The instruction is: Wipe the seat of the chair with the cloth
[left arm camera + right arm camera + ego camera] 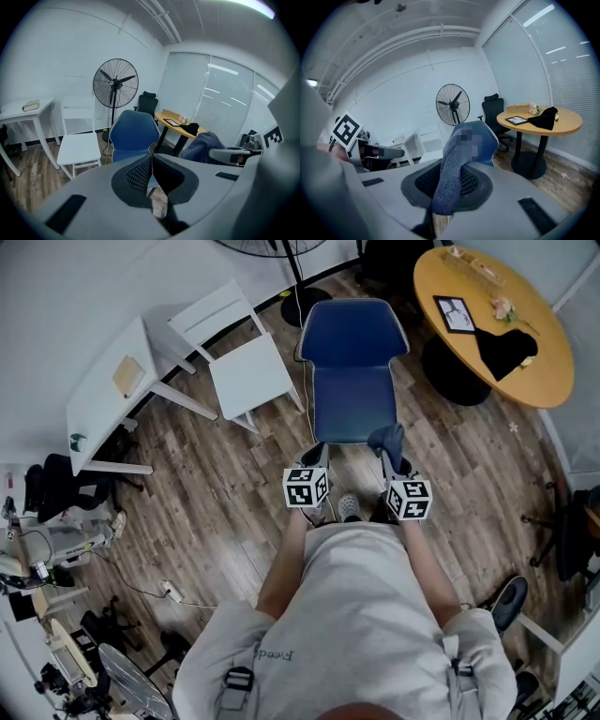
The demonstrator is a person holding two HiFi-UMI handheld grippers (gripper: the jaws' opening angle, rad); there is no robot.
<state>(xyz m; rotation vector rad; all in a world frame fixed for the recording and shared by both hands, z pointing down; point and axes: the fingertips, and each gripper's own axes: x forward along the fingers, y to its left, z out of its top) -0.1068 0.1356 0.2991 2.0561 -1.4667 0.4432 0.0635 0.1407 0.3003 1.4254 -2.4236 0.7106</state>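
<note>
The blue chair (352,371) stands ahead of me on the wood floor, its seat (352,407) bare and its back toward the far wall. My right gripper (391,451) is shut on a grey-blue cloth (389,441) that hangs just over the seat's front right corner. In the right gripper view the cloth (451,173) is pinched between the jaws and drapes down, hiding part of the chair (485,140). My left gripper (314,457) hovers at the seat's front left edge, jaws shut on nothing. The left gripper view looks at the chair (132,136) and the cloth (202,146).
A white chair (239,362) and white desk (112,395) stand to the left. A round wooden table (497,320) with a tablet and black items sits at the right. A floor fan (115,86) stands behind the chair. Cables (159,592) lie on the floor.
</note>
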